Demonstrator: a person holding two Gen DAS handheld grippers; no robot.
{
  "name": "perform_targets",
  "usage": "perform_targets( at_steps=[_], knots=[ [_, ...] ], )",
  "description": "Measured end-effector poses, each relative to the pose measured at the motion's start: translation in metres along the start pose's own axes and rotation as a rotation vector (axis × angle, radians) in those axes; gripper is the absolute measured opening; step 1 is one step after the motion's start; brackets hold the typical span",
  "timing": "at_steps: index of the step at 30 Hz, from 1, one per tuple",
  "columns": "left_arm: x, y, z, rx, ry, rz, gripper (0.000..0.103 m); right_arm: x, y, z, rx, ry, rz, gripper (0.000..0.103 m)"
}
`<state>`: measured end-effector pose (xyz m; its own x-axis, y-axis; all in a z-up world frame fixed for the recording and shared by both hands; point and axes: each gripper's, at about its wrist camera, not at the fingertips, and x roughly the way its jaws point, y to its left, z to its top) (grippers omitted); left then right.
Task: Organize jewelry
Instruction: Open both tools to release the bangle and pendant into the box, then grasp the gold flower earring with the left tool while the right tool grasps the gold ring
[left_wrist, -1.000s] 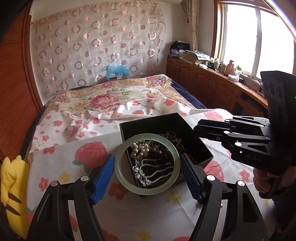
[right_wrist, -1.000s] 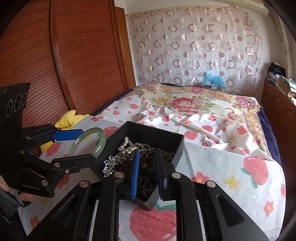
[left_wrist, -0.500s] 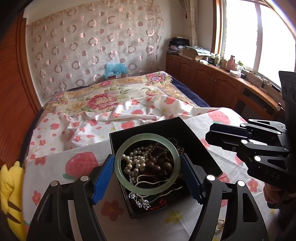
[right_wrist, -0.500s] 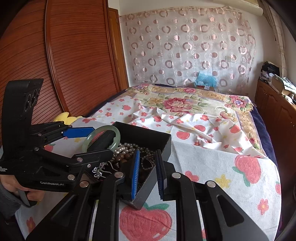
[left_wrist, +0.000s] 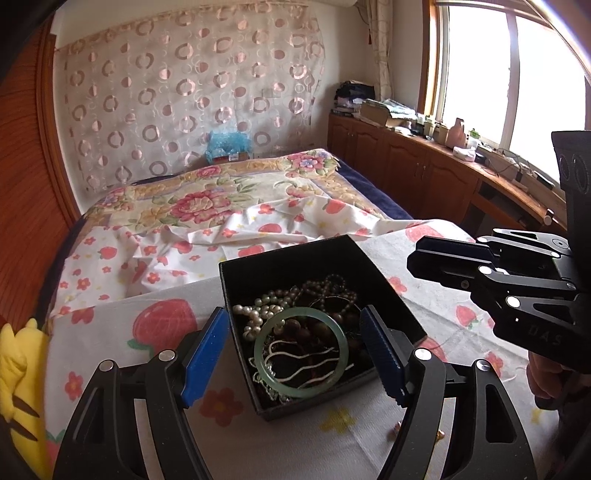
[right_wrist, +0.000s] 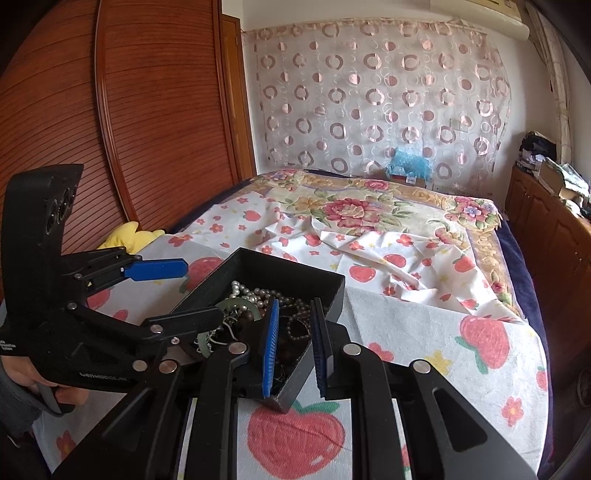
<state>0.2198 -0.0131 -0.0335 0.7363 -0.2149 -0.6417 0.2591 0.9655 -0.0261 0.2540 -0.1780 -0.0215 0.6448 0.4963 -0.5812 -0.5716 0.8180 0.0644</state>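
A black open box (left_wrist: 295, 254) sits on the strawberry-print cloth, holding pearl strands (left_wrist: 258, 310), dark bead strings and a silver chain. A pale green jade bangle (left_wrist: 301, 352) lies loose on top of the jewelry in the box, also partly seen in the right wrist view (right_wrist: 236, 306). My left gripper (left_wrist: 295, 356) is open and empty, its blue pads wide apart just above the box. My right gripper (right_wrist: 293, 345) is shut on the box's near wall (right_wrist: 295, 373), one pad inside and one outside.
A yellow plush toy (left_wrist: 18, 373) lies at the left edge of the bed. Small gold pieces (left_wrist: 397, 428) lie on the cloth in front of the box. A wooden wardrobe (right_wrist: 129, 122) stands left, and a cluttered wooden counter (left_wrist: 461, 162) under the window right.
My left gripper was holding the jade bangle between its pads; it opened wider and the bangle dropped into the box. The right gripper stayed on the box wall.
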Motion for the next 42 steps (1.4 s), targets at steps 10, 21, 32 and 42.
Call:
perform_targets(
  at_steps=[10, 21, 32, 42],
  knots=[
    [-0.028, -0.001, -0.029, 0.007, 0.008, -0.020, 0.077, -0.024, 0.015, -0.040, 0.012, 0.084, 0.016, 0.023],
    [-0.029, -0.007, -0.066, 0.023, 0.083, -0.030, 0.077, -0.009, 0.046, -0.093, -0.035, 0.240, 0.067, 0.030],
    [-0.016, -0.008, -0.087, 0.025, 0.158, -0.037, 0.077, -0.003, 0.058, -0.104, -0.089, 0.291, 0.067, 0.035],
    [-0.013, -0.018, -0.088, 0.057, 0.181, -0.050, 0.077, -0.001, 0.059, -0.104, -0.160, 0.290, 0.029, 0.022]
  ],
)
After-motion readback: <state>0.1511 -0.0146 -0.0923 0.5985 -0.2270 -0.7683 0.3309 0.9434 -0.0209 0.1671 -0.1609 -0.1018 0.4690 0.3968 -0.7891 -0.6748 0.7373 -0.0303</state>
